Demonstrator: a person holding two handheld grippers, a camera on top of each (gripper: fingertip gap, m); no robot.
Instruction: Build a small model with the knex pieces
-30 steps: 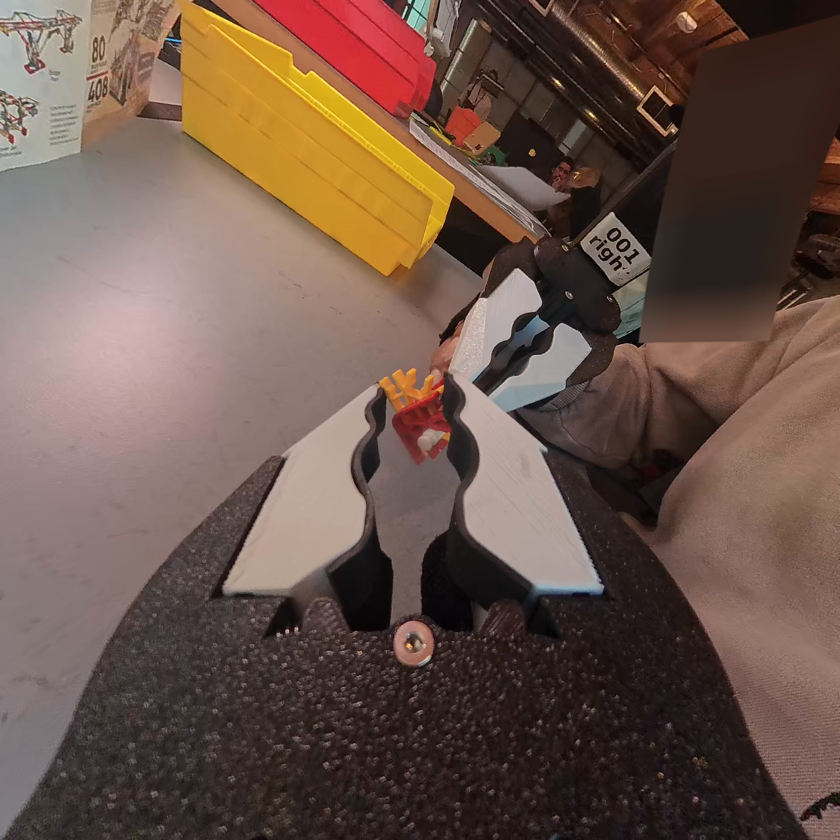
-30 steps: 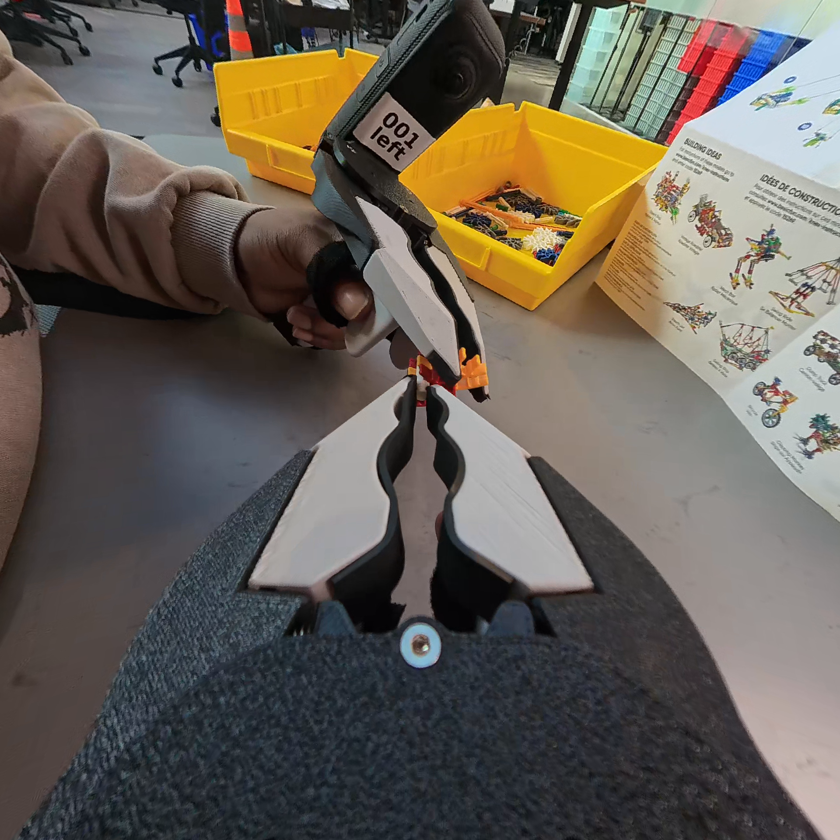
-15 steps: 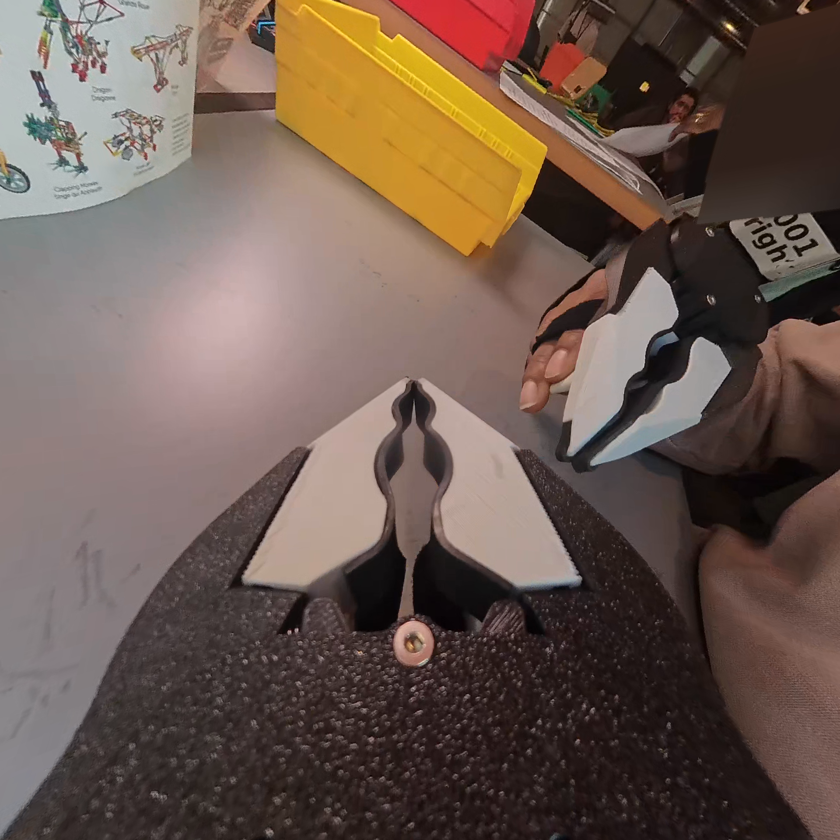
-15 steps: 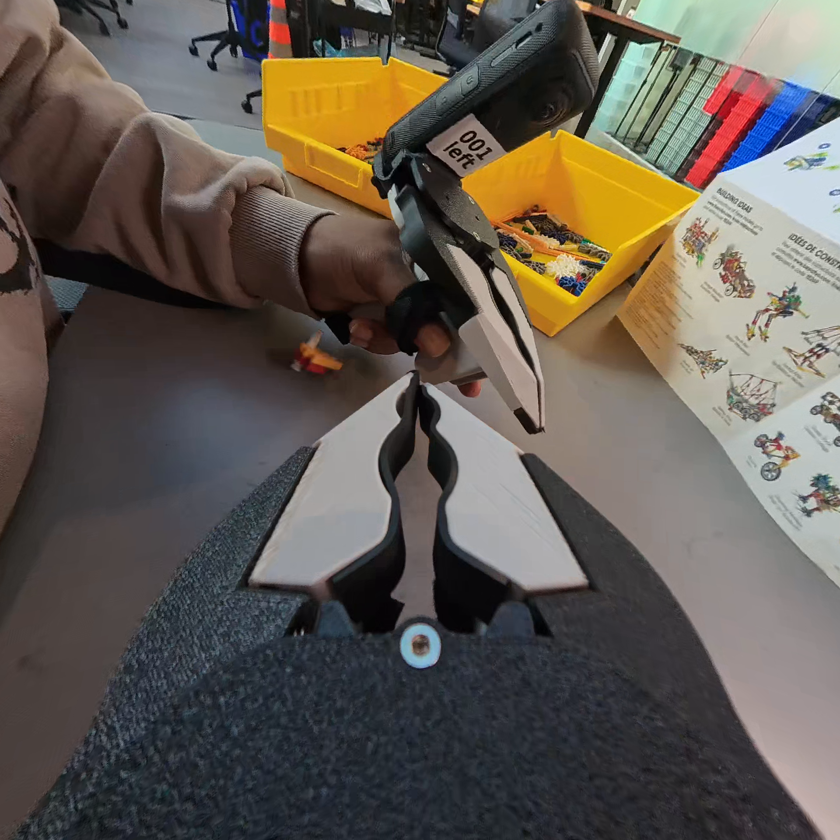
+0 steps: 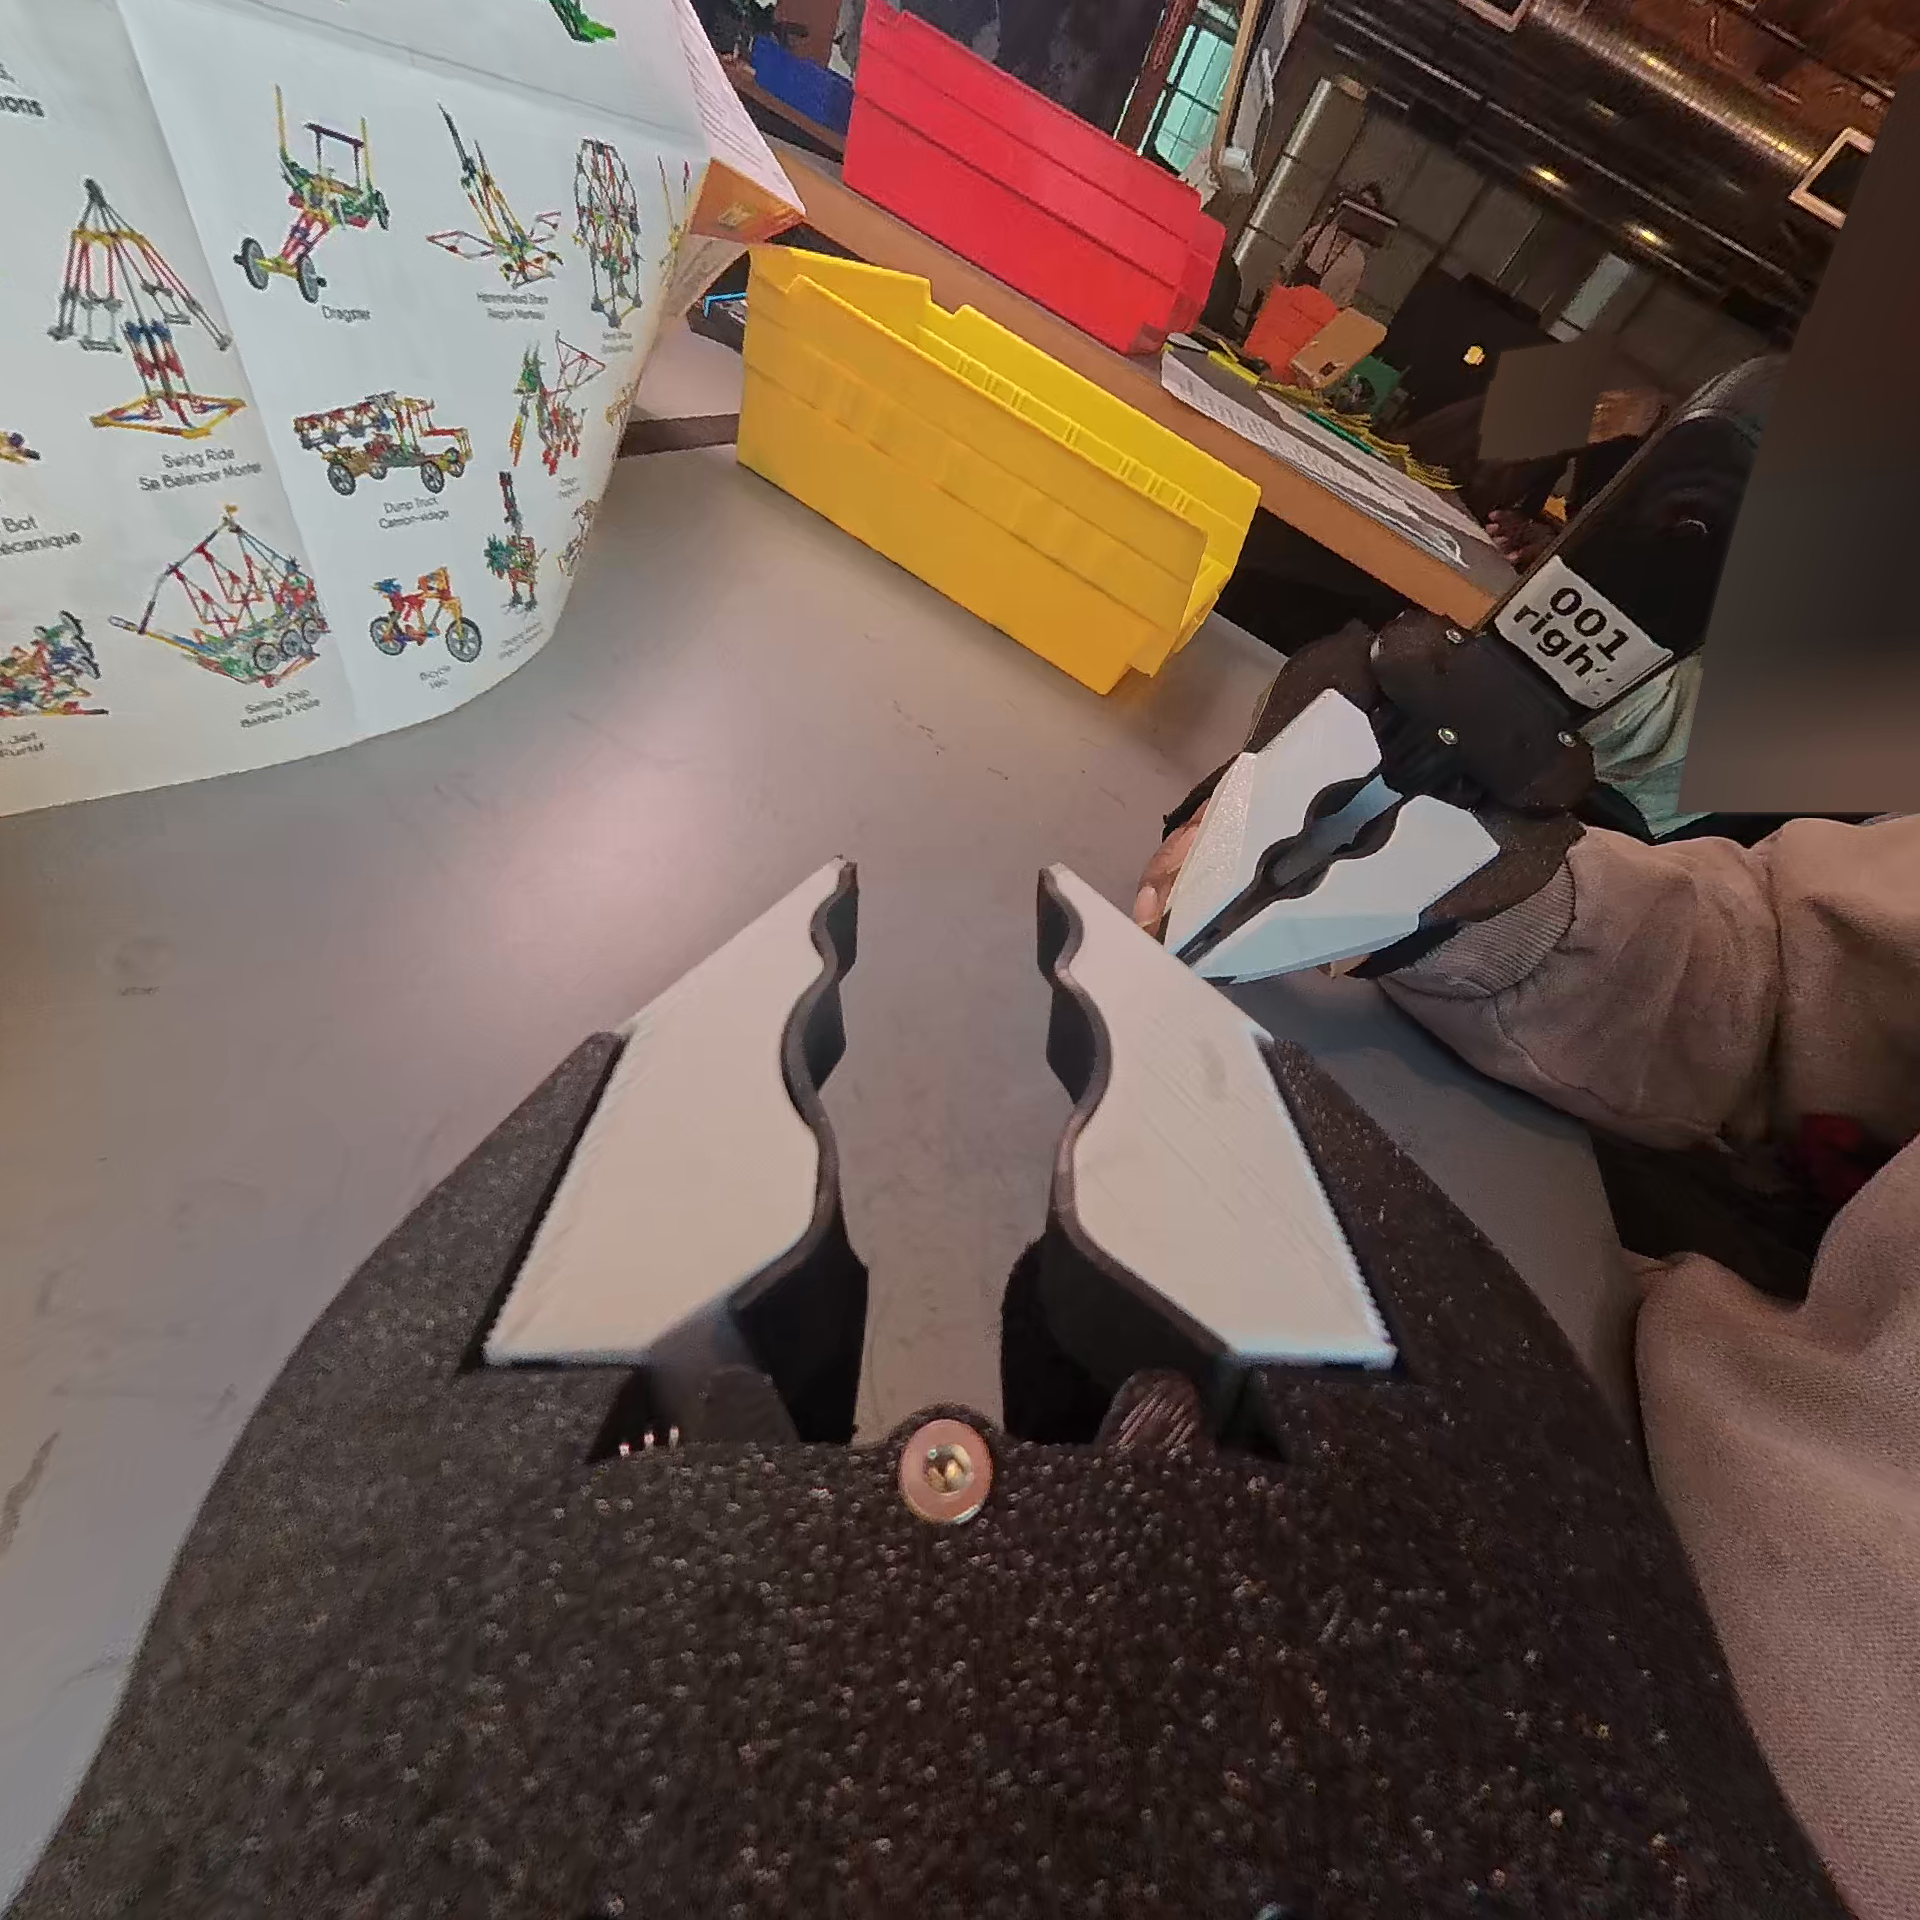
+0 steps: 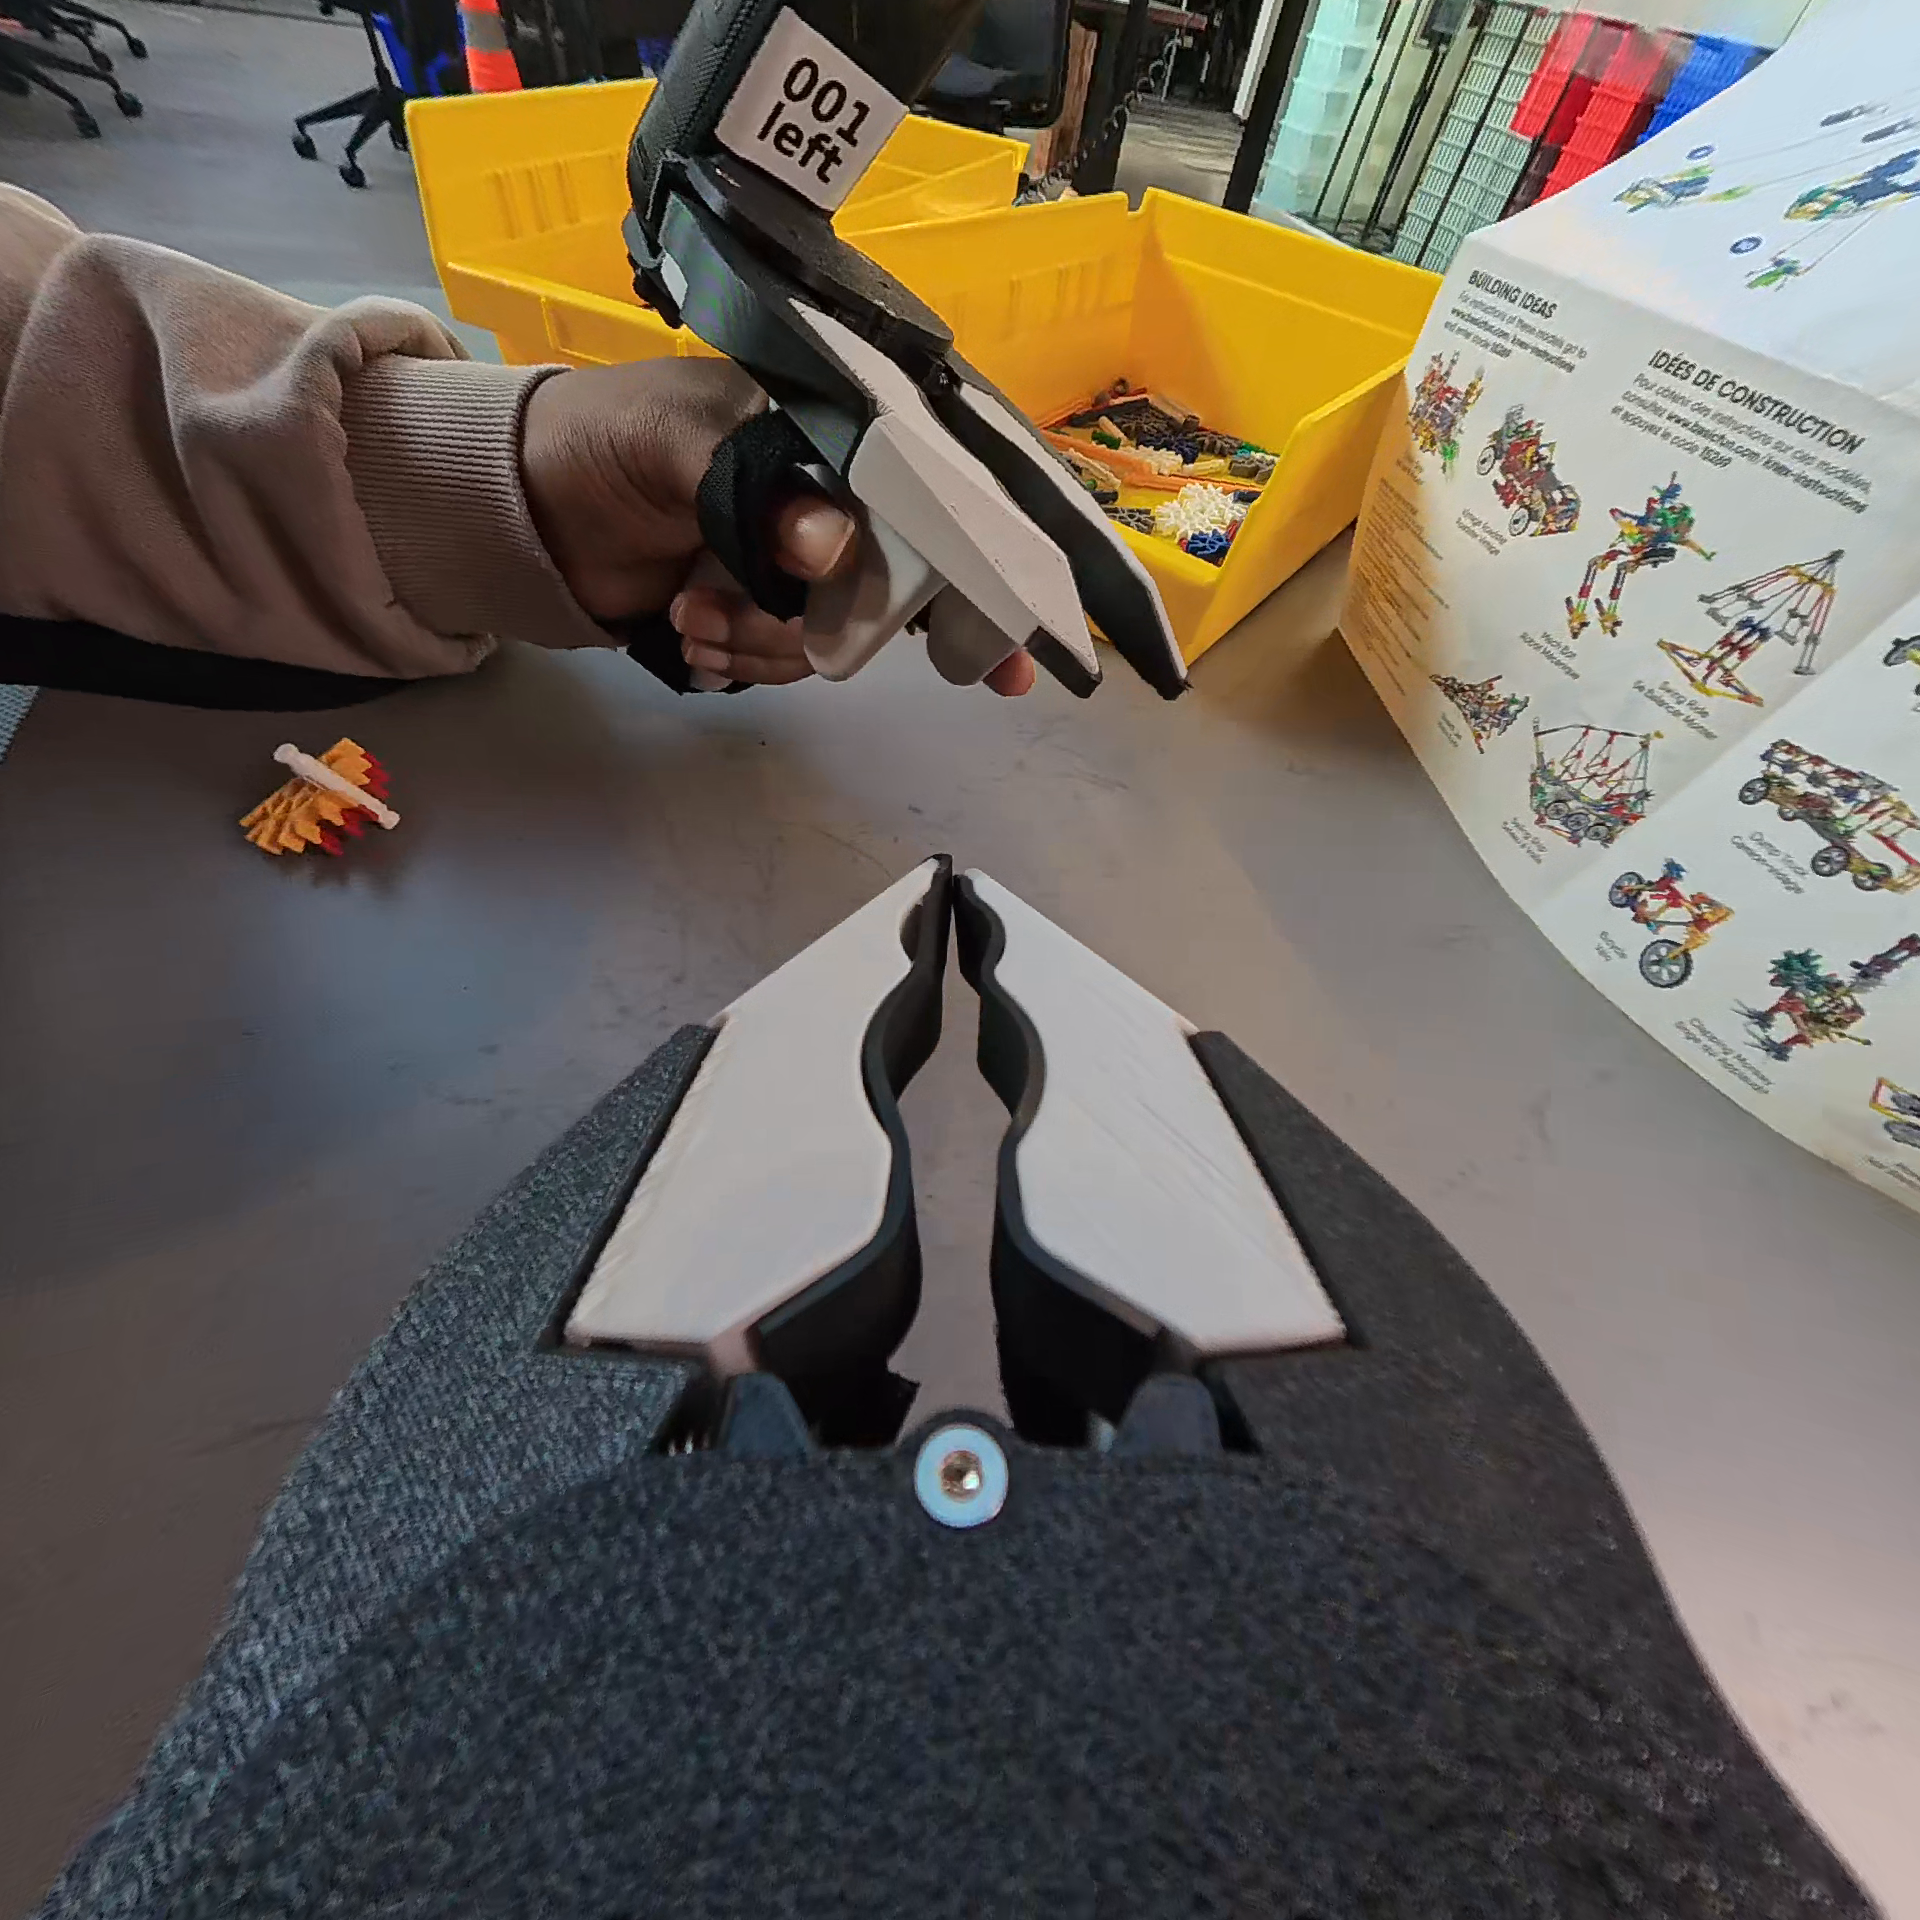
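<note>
Left gripper [image 5: 945,883] spread and empty above bare table [image 5: 364,987], right gripper [image 6: 951,873] pinched together on nothing, orange-red toy piece [image 6: 317,795] lying loose well aside.

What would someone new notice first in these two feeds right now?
Probably the two yellow bins at the back of the grey table, one holding a heap of coloured building pieces. Next, the small orange and red assembly lying alone on the table, left of both tools. The left tool is open and empty; the right tool is shut on nothing.
</note>
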